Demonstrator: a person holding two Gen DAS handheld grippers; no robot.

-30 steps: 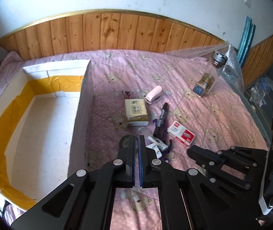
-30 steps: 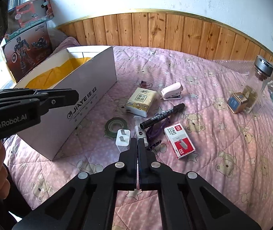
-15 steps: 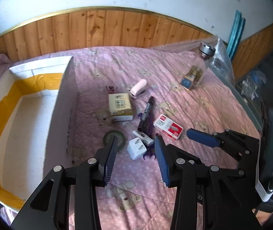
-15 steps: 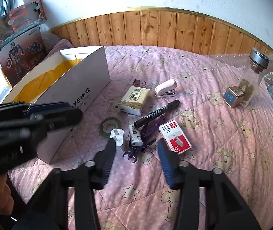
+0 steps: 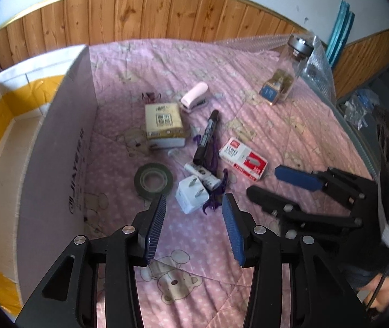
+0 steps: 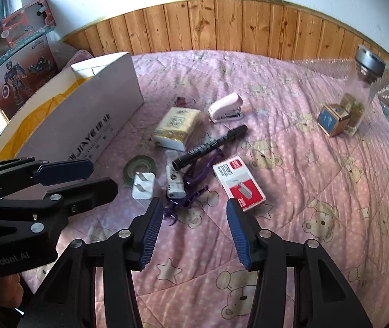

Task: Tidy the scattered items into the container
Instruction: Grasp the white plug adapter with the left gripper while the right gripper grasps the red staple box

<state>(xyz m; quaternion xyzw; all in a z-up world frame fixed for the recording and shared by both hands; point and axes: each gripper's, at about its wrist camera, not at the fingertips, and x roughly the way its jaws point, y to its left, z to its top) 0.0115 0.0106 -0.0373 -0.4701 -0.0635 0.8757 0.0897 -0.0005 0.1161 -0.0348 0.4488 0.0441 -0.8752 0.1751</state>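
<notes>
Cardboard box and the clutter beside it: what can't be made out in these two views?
- Cardboard box floor: right wrist view, its near wall hides it; left wrist view, the frame edge cuts it off.
- Purple item: partly under the black marker, shape unclear.
- Small dark clip: too small to identify.

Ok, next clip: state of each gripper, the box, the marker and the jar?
Left gripper: open, empty, above the white plug.
Right gripper: open, empty.
Cardboard box: open-topped; no scattered items visible inside.
Black marker: capped, lying flat.
Glass jar: upright, lid on.
</notes>
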